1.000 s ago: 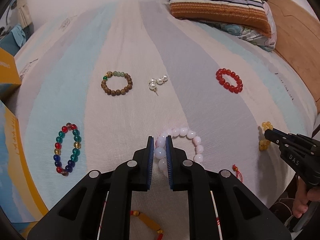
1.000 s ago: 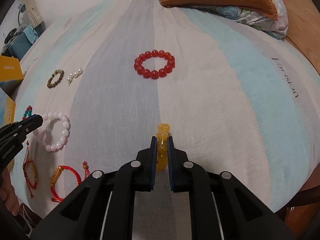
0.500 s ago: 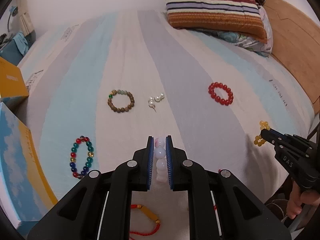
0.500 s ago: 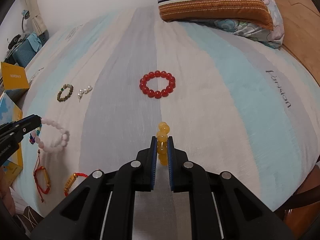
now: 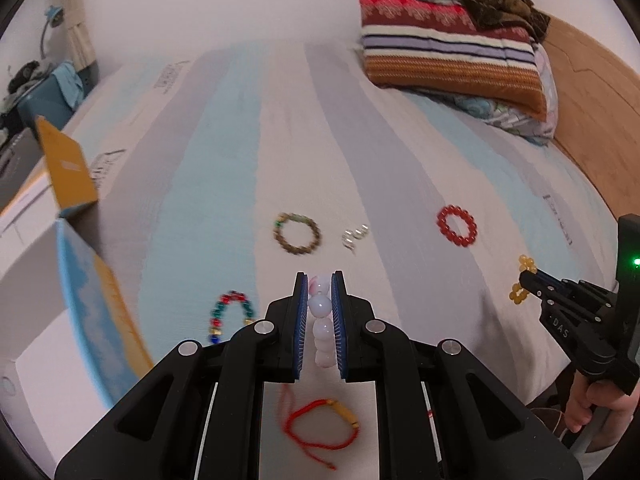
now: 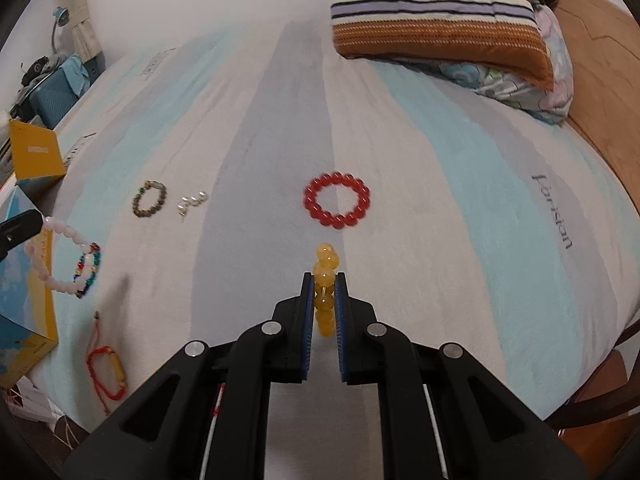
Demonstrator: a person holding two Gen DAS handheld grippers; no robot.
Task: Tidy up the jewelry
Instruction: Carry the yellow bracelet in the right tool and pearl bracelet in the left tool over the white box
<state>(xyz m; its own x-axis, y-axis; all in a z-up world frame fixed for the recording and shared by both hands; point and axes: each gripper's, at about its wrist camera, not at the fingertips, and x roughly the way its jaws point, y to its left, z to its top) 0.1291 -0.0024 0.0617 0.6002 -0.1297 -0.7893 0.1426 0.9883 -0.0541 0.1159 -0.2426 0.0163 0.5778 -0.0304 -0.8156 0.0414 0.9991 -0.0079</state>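
My left gripper [image 5: 319, 280] is shut on a pale pink bead bracelet [image 5: 320, 306], held clear above the striped bedspread [image 5: 240, 168]; from the right wrist view the pink bracelet [image 6: 60, 240] hangs as a loop from the left gripper's tip [image 6: 24, 220]. My right gripper [image 6: 324, 278] is shut on a yellow bead bracelet [image 6: 326, 276], lifted off the bed; the yellow bracelet [image 5: 522, 280] also shows at the right gripper's tip [image 5: 528, 280]. Lying on the bed are a red bead bracelet [image 6: 337, 199], a brown bead bracelet [image 5: 297, 234], pearl earrings [image 5: 354, 235], a multicoloured bead bracelet [image 5: 230, 314] and a red cord bracelet [image 5: 320, 428].
An open blue-and-yellow box [image 5: 96, 308] stands at the bed's left edge. Striped pillows [image 5: 452, 52] lie at the far right by the wooden headboard [image 5: 592, 112]. A person's hand [image 5: 588, 404] holds the right gripper.
Both grippers have risen with their bracelets, which were resting on the bed a second ago. The bedspread and the other jewelry now look farther away.
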